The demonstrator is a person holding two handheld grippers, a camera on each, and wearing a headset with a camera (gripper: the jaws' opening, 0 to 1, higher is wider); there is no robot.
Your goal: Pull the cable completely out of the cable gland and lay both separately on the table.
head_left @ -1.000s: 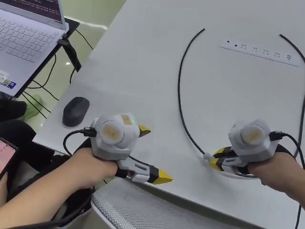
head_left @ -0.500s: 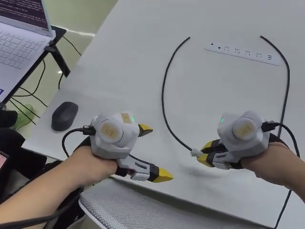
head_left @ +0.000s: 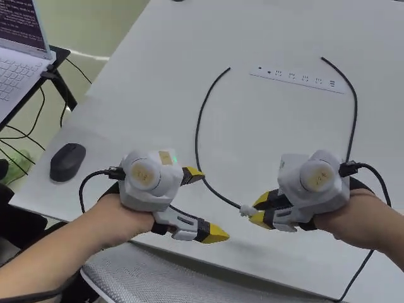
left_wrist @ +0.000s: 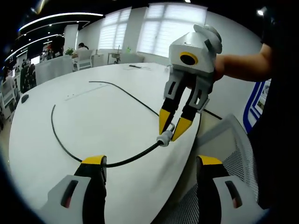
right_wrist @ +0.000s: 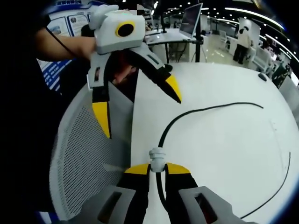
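White cable gland (head_left: pixel 243 210) in right gripper (head_left: pixel 254 211).

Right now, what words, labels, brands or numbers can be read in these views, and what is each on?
Nothing is legible.
On the laptop screen: lines of text, too small to read.
On the power strip: marks beside the sockets, too small to read.
On the posters: print, too blurred to read.
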